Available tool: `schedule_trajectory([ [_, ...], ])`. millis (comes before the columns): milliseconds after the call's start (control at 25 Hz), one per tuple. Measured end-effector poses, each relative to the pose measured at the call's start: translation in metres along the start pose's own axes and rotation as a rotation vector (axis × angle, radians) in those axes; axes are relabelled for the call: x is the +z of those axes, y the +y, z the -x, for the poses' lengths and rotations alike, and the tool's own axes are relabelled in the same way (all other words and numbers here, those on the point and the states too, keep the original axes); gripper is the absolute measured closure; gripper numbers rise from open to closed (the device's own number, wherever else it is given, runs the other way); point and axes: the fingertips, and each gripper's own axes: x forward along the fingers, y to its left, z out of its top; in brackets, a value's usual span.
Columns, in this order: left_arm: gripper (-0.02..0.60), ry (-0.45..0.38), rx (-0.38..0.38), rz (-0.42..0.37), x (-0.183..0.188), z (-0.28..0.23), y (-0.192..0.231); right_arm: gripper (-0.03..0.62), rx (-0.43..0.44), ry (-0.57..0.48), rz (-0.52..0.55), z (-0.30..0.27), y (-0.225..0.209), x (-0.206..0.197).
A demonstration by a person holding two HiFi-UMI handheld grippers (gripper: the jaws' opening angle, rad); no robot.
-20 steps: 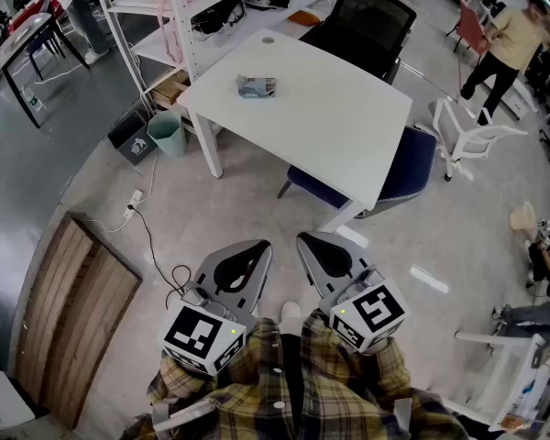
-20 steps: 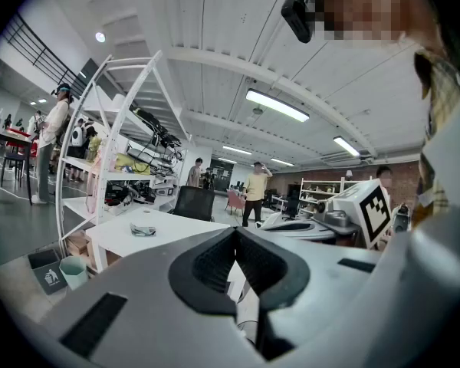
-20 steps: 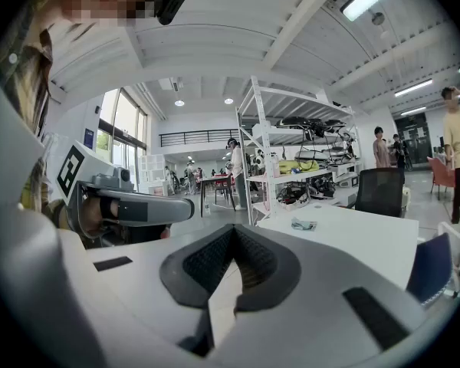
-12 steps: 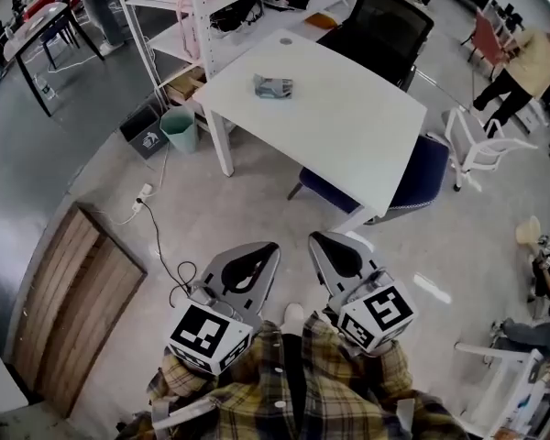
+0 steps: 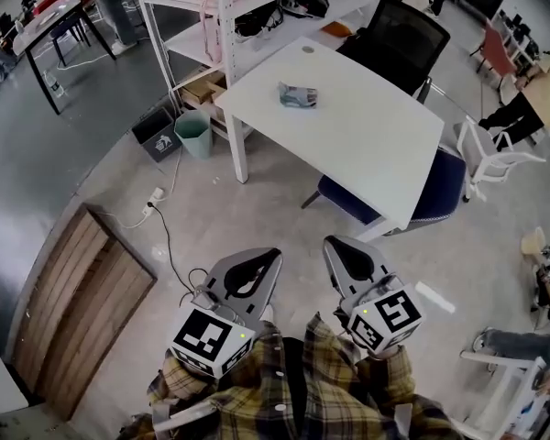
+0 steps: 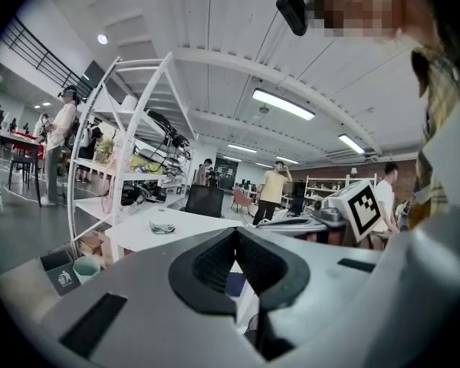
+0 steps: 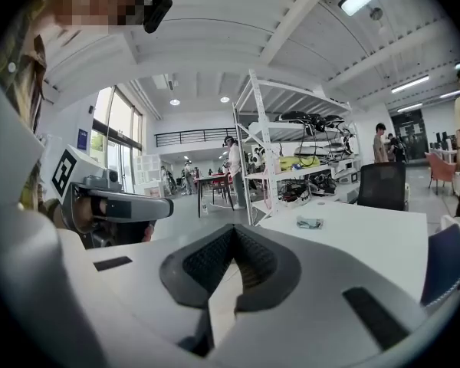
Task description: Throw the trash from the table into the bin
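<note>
The trash (image 5: pixel 298 95), a small crumpled wrapper, lay on the white table (image 5: pixel 367 145) near its far left corner, well apart from both grippers. The left gripper (image 5: pixel 269 257) and the right gripper (image 5: pixel 335 244) hung side by side over bare floor, each with its jaws pressed together on nothing. A blue chair (image 5: pixel 437 187) sat tucked under the table's near edge, and a black chair (image 5: pixel 399 35) stood at the far side. The green bin (image 5: pixel 195 135) stood on the floor left of the table, beside a dark box (image 5: pixel 154 134) and the white shelves (image 5: pixel 222 12).
</note>
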Motion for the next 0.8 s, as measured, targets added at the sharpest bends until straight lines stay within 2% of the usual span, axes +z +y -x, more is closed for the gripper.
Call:
schedule_trajectory([
  [360, 0.574, 0.043, -0.004, 0.052, -0.016, 0.0, 0.043, 0.595, -0.016, 0.043, -0.048, -0.039, 0.005, -0.014],
  [560, 0.574, 0.066, -0.007, 0.058, -0.017, -0.027, 0.076, 0.595, -0.02, 0.074, -0.056, -0.074, -0.02, -0.018],
  [800, 0.574, 0.066, -0.009, 0.06, 0.004, -0.082, 0.123, 0.595, -0.028, 0.093, -0.062, -0.127, -0.069, -0.009],
])
